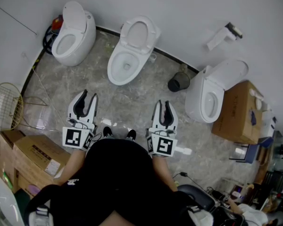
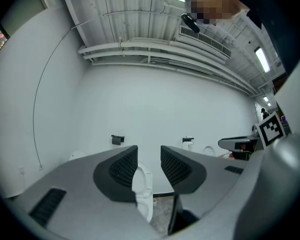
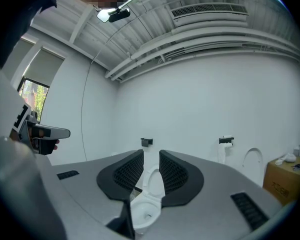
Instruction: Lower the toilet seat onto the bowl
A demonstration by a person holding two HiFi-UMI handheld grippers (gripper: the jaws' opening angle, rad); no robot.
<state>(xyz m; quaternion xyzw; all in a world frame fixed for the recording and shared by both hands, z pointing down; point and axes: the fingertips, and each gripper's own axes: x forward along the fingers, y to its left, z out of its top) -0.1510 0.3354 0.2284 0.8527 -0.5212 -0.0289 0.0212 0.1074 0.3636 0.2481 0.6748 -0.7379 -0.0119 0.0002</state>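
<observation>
Grey marble-look floor w/ white wall behind, three toilets along it. Middle toilet sits straight ahead of the person; its seat is up, leaning back twd the wall, well apart from both tools. Left gripper & right gripper are side by side, jaws slightly apart, nothing btwn the pads.
</observation>
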